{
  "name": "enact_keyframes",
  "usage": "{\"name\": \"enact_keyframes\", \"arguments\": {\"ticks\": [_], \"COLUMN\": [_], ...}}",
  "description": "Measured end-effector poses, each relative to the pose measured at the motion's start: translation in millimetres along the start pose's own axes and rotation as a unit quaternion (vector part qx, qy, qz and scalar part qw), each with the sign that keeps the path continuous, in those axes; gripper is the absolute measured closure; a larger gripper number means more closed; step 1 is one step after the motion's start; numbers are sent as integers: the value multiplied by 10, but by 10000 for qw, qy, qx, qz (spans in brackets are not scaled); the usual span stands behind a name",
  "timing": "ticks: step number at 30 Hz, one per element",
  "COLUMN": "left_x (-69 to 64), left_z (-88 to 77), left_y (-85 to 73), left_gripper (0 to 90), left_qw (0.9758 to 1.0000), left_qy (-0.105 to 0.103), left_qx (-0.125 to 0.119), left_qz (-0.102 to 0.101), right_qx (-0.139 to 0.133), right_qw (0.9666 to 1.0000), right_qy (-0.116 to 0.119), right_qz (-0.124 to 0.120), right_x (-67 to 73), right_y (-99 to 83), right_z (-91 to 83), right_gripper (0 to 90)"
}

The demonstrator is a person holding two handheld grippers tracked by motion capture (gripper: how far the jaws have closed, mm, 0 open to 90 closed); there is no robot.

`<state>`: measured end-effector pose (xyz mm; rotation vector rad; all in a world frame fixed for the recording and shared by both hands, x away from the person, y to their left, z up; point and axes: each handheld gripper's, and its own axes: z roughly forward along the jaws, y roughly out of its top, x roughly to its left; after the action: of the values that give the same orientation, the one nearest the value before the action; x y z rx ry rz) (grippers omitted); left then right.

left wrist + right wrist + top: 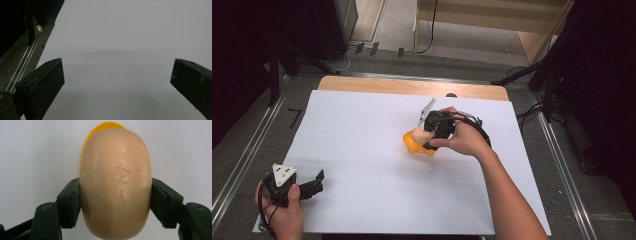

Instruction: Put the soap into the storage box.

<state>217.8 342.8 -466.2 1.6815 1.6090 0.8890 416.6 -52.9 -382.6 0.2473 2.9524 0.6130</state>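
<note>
Right gripper view: a beige oval bar of soap (115, 185) sits clamped between the two black jaws, one pad pressed on each long flank; its long axis runs straight ahead along the jaws, away from the camera; the surface is matt and waxy, finely scratched, dusted with pale residue, with a small flower-like stamp pressed into the top face; the ends are rounded, pebble-like. Just behind and under its far end curves a glossy yellow-orange plastic rim, most likely a soap dish (86, 150); whether the bar touches it cannot be told from here.

In the high view the right gripper (428, 134) holds the bar at the middle of the desk, slightly right of centre, right over the orange dish (418, 146), so any lowering or lifting turns on that bar-over-dish alignment; the right hand (464, 139) is plainly the nearer one.

The left gripper (316, 181) lies well apart at the near left corner, held in the left hand (284, 212), jaws spread wide and grasping nothing; beneath them lies a smooth white sheet (120, 37) covering the wooden desk (412, 86).
</note>
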Motion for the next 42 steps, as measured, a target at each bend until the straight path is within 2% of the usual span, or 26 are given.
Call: {"name": "enact_keyframes", "arguments": {"ticks": [15, 18, 21, 25, 36, 40, 42], "left_x": [3, 4, 6, 6, 4, 1, 1], "left_z": [0, -1, 0, 0, -1, 0, 0], "left_y": [0, 0, 0, 0, 0, 1, 0], "left_gripper": [0, 0, 0, 0, 0, 0, 0], "left_qw": [10000, 10000, 10000, 10000, 10000, 10000, 10000], "left_qy": [-7, -6, -16, -18, -6, 3, 3], "left_qx": [0, 2, -1, -3, 5, 7, 0], "left_qz": [-4, -2, -2, -5, 4, 3, 0], "right_qx": [21, -95, -292, -271, -351, -273, -221], "right_qw": [10000, 9998, 9993, 9994, 9985, 9974, 9976], "right_qy": [5, -31, 65, 37, -106, -83, -131], "right_qz": [45, 143, 234, 214, 413, 661, 650], "right_x": [-12, -13, -19, -9, -13, 9, 29], "right_y": [42, 34, 35, 10, -239, -364, -412], "right_z": [60, 50, -8, -58, -169, -183, -182], "right_gripper": [327, 310, 301, 291, 281, 275, 271]}}
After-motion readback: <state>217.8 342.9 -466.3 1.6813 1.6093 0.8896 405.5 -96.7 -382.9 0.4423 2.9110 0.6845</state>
